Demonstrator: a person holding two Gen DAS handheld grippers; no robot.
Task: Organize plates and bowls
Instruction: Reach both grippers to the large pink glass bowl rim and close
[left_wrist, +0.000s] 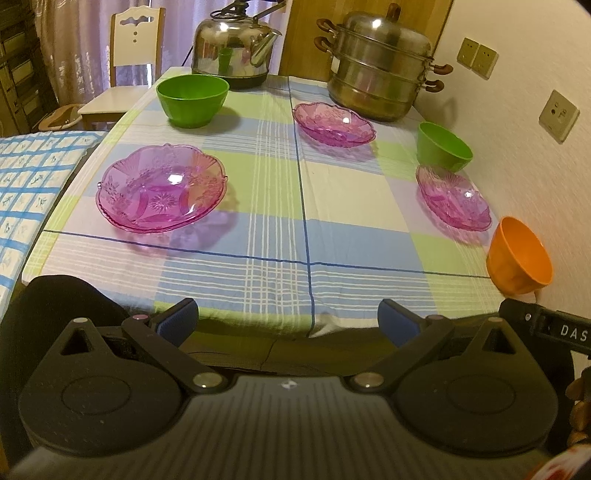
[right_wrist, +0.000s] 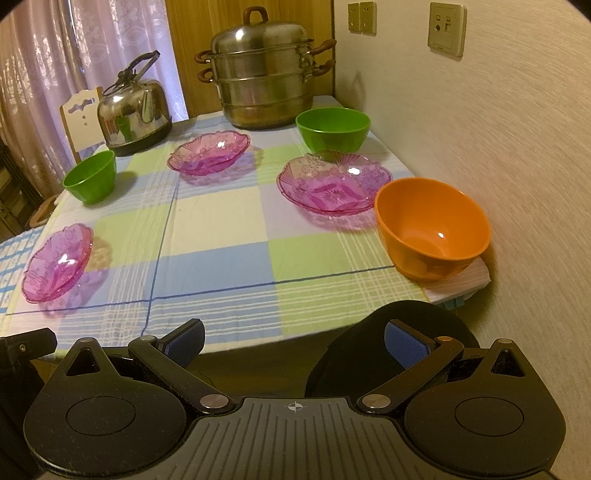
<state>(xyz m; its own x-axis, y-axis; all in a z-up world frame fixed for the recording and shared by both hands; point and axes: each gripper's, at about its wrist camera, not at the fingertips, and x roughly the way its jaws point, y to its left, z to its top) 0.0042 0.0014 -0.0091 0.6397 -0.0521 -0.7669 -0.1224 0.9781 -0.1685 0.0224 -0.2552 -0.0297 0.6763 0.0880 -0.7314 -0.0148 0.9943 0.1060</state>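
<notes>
Your left gripper (left_wrist: 288, 317) and right gripper (right_wrist: 293, 338) both hang just off the near edge of the table, jaws spread wide and holding nothing.

Nothing is stacked yet. In the right wrist view, the orange bowl (right_wrist: 432, 229) sits at about 2 o'clock from your fingers, by the wall, resting partly on a folded cloth (right_wrist: 461, 284), so it may rock when touched. Just beyond it, nearly touching, lies a pink plate (right_wrist: 332, 184), with a green bowl (right_wrist: 332, 127) behind that at 1 o'clock. A second pink plate (right_wrist: 208, 153) is at 11 o'clock, a second green bowl (right_wrist: 90, 177) at 10 o'clock and a third pink plate (right_wrist: 57, 262) at 9 o'clock near the table's left edge. The steamer pot (right_wrist: 264, 74) and kettle (right_wrist: 133, 107) stand at the far end.

The bowls look like light, stiff plastic with smooth, likely slippery walls; pinch the rim, one finger inside and one outside. The plates appear thin, translucent and possibly brittle. Take each by its scalloped lip, gently, and lift level.
</notes>
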